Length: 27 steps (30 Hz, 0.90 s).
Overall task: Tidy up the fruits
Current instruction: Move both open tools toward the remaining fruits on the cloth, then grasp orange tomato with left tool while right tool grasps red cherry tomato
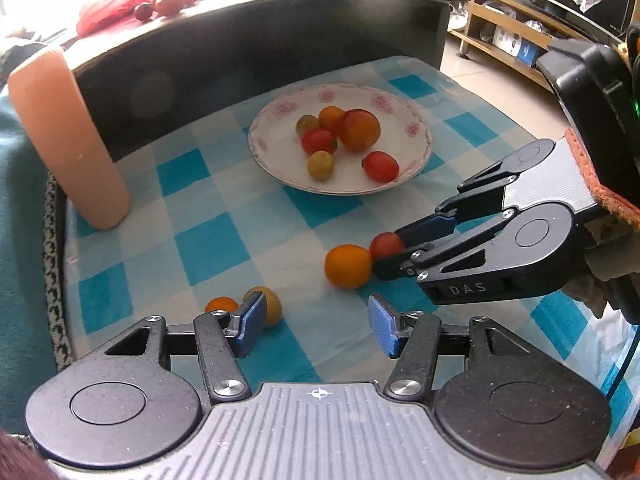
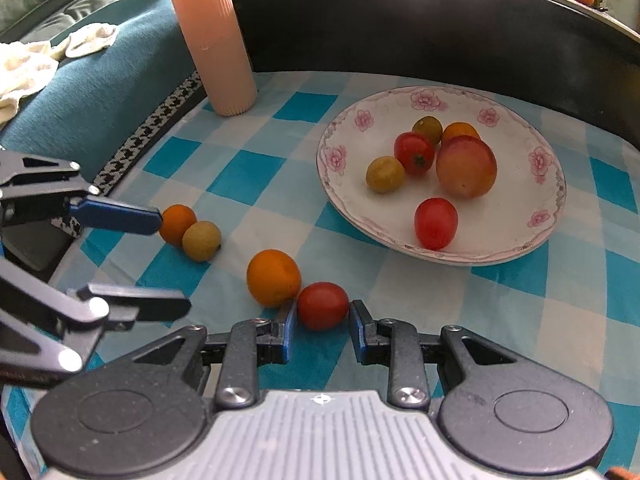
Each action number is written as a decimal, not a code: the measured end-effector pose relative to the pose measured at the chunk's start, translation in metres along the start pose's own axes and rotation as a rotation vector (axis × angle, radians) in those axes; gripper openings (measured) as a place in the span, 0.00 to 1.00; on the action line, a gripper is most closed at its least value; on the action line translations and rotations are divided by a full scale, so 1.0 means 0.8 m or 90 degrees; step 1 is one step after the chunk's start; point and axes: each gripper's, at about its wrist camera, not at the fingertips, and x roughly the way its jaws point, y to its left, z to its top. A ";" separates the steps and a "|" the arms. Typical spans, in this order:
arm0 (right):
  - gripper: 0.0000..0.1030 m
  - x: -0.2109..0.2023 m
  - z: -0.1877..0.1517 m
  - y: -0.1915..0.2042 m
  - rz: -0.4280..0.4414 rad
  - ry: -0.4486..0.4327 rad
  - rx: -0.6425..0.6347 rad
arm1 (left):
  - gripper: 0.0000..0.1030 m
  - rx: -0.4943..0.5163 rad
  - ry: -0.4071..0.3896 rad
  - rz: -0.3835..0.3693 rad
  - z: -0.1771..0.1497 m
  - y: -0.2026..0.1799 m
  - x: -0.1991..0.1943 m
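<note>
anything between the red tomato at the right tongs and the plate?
No. In the right wrist view only bare checkered cloth separates the red tomato from the plate; the orange fruit sits to the tomato's left, touching it.

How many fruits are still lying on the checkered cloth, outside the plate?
4. A red one sits between the right hand-held gripper fingers, touching an orange one. A small orange one and a yellow-green one lie by the left hand-held gripper.

surface: checked cloth (image 2: pixel 248 176) | on it: plate (image 2: pixel 552 216); peach cylinder (image 2: pixel 212 40); four loose fruits (image 2: pixel 273 277)
</note>
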 end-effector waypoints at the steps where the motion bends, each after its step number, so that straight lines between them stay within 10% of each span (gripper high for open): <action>1: 0.40 0.000 0.000 0.000 0.000 0.000 -0.001 | 0.62 0.002 0.001 -0.002 0.001 -0.002 0.002; 14: 0.39 -0.027 -0.009 -0.030 -0.025 0.009 0.043 | 0.62 0.013 0.029 -0.016 0.026 -0.030 0.051; 27: 0.39 -0.043 -0.022 -0.059 -0.035 0.012 0.072 | 0.41 -0.029 0.055 0.011 0.028 -0.031 0.061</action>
